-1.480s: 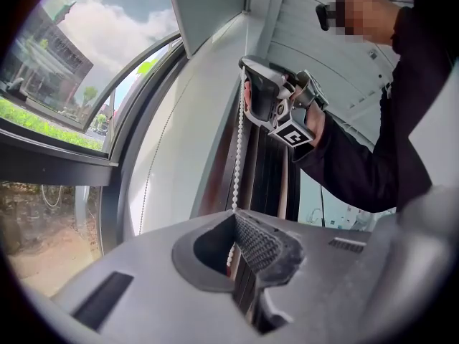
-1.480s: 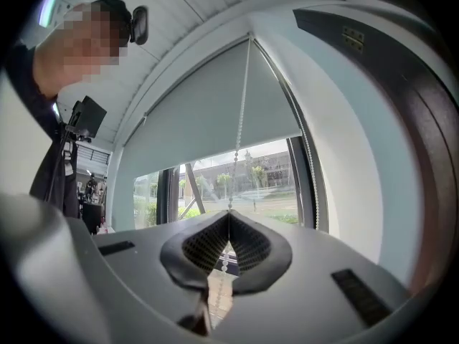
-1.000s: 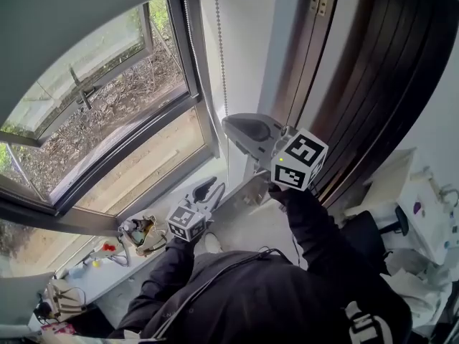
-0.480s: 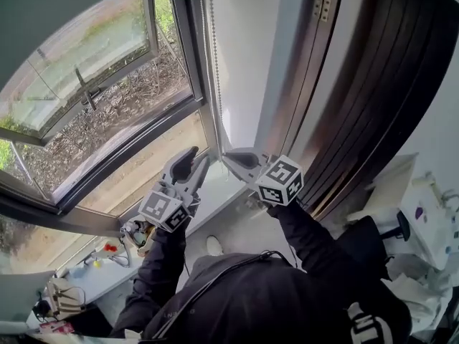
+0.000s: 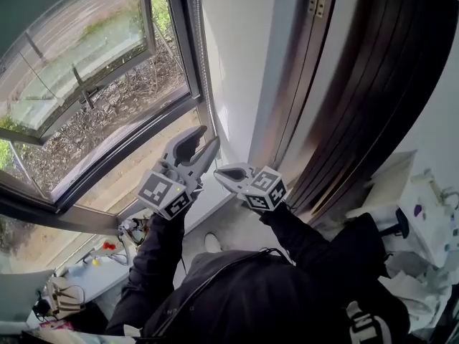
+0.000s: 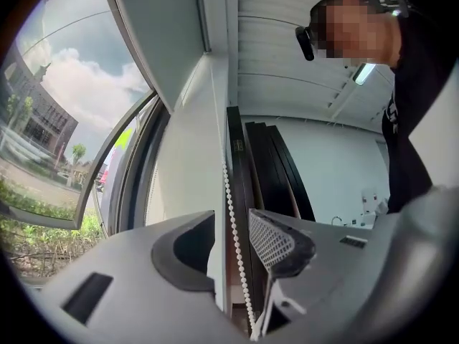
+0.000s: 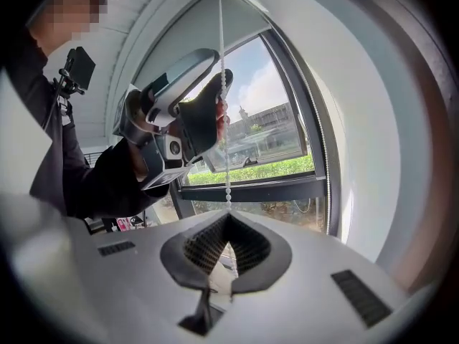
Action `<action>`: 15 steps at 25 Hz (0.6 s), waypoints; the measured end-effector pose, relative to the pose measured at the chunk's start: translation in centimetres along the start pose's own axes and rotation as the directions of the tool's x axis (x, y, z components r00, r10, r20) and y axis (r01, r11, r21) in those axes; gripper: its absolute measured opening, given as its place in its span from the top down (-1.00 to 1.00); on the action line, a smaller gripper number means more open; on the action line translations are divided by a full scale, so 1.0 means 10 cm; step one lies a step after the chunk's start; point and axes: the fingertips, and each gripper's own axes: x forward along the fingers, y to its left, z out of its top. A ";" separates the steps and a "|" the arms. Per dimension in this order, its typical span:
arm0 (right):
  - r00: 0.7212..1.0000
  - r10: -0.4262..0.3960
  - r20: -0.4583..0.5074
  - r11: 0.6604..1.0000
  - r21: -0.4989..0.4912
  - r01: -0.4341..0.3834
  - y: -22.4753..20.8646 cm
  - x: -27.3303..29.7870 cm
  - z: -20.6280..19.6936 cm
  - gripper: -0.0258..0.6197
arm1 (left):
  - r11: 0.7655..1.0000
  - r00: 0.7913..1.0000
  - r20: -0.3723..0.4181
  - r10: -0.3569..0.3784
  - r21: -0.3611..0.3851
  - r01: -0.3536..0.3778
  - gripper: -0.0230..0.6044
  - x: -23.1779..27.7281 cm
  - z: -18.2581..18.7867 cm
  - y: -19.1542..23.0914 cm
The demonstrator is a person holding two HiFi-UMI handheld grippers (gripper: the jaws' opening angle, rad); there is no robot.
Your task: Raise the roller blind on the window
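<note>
The grey roller blind (image 5: 36,2) covers only the top of the window, and shows too in the right gripper view (image 7: 190,31). Its white bead chain (image 5: 203,84) hangs along the window's right frame. My right gripper (image 5: 218,172) is shut on the chain, which rises straight out of its closed tips (image 7: 228,219). My left gripper (image 5: 204,140) is just above it and to the left. Its jaws have just been opening. The bead chain (image 6: 231,221) runs between them with a gap on each side. The left gripper (image 7: 193,110) appears around the chain in the right gripper view.
Dark wooden panels (image 5: 358,106) stand right of the white wall strip (image 5: 237,63). On the windowsill (image 5: 107,260) below lie small cluttered items (image 5: 136,231). A white desk with things on it (image 5: 423,206) is at the far right. The person's dark sleeves fill the bottom middle.
The left gripper has risen from near the sill to the chain above the right one. The right gripper has come down, shut on the chain. The blind's lower edge is higher.
</note>
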 end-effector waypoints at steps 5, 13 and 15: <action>1.000 0.008 0.007 1.000 0.009 -0.008 0.02 -0.01 0.00 0.91 | 0.999 0.999 -0.033 0.033 -0.012 -0.033 0.81 0.03 -0.05 0.08; 0.999 0.034 0.004 0.999 -0.020 -0.034 0.01 -0.07 -0.05 0.88 | 0.998 1.000 -0.024 0.012 -0.062 -0.013 0.89 0.00 -0.07 0.04; 0.998 0.063 0.017 0.998 -0.026 -0.062 0.06 -0.10 -0.04 0.55 | 0.998 1.000 -0.017 0.016 -0.062 -0.017 0.89 -0.05 -0.07 0.06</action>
